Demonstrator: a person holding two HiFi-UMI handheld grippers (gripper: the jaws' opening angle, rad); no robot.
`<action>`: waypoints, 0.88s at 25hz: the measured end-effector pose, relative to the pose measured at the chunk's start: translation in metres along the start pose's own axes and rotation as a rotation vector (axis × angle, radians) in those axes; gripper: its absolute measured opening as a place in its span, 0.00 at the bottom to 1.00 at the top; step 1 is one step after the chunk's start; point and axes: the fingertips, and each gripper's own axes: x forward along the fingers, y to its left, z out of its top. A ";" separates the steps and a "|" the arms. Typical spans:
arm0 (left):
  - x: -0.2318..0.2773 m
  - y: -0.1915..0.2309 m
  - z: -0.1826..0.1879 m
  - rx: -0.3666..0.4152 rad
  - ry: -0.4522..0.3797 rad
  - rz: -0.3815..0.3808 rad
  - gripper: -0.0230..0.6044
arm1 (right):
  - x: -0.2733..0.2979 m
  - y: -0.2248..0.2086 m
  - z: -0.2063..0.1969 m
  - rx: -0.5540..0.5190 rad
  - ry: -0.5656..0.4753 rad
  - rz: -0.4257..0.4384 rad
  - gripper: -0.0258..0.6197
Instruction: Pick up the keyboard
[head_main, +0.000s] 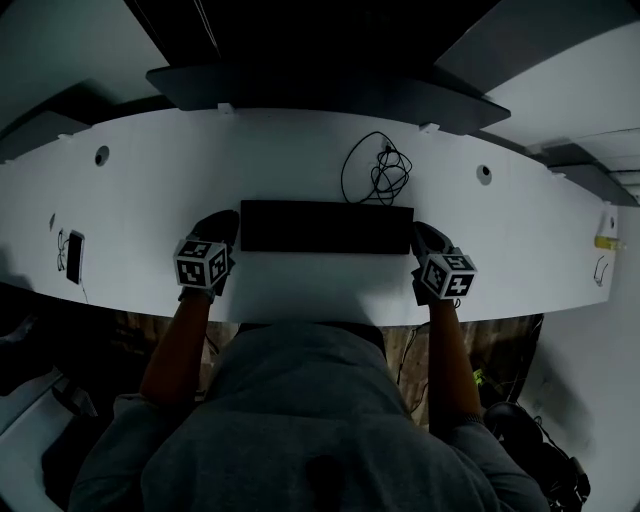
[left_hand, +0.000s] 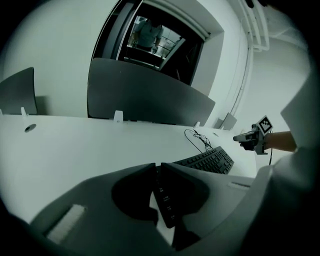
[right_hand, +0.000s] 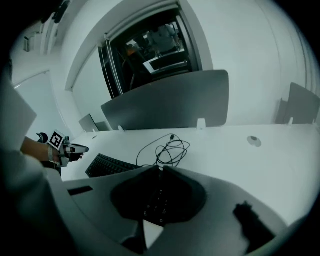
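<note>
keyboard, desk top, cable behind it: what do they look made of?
Keyboard: likely plastic, matte black; moulded keys, no glare.
Desk top: smooth white, probably laminate; even, faint sheen.
Cable: thin, black, flexible, probably rubbery sheath; lies in loose loops.

A long white desk (head_main: 300, 170) carried a black keyboard (head_main: 326, 227), flat near its front edge. A loosely coiled black cable (head_main: 378, 172) lay just behind it. A small dark flat object (head_main: 75, 257) lay far left.

Left gripper (left_hand: 156, 167) hides the keyboard's (left_hand: 207, 160) near end, and the dark bit (head_main: 74, 256) on the bench (head_main: 280, 165) is too small to tell.
</note>
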 end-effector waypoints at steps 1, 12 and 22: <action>0.004 0.002 -0.002 -0.020 0.014 0.001 0.11 | 0.004 -0.009 -0.004 0.010 0.020 0.001 0.07; 0.030 0.015 -0.009 -0.185 0.069 -0.024 0.21 | 0.044 -0.050 -0.038 0.098 0.193 0.053 0.26; 0.047 0.003 -0.013 -0.285 0.157 -0.128 0.36 | 0.066 -0.044 -0.048 0.158 0.273 0.128 0.39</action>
